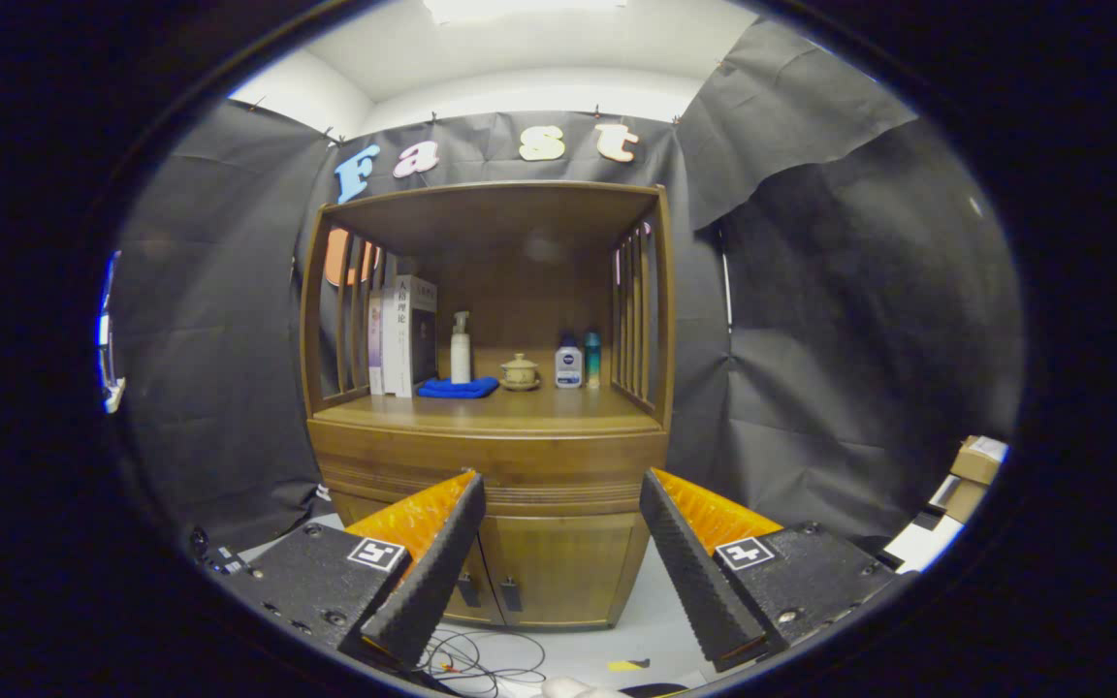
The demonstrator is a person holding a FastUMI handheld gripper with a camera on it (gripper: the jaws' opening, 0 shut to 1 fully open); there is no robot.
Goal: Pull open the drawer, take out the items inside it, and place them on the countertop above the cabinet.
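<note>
A wooden cabinet (491, 456) stands some way ahead of me against the booth wall. Its drawer (491, 477) is a closed band under the countertop (481, 407), above two lower doors (558, 572). What lies inside the drawer is hidden. My gripper (563, 490) is open, well short of the cabinet, with nothing between its fingers (428, 572). The drawer front shows in the gap between the fingertips.
On the countertop stand books (403, 334), a white pump bottle (461, 349), a folded blue cloth (459, 388), a small lidded cup (520, 371) and two small bottles (578, 364). Slatted side panels and a top shelf frame it. Cables (481, 659) lie on the floor. Cardboard boxes (971, 475) sit far right.
</note>
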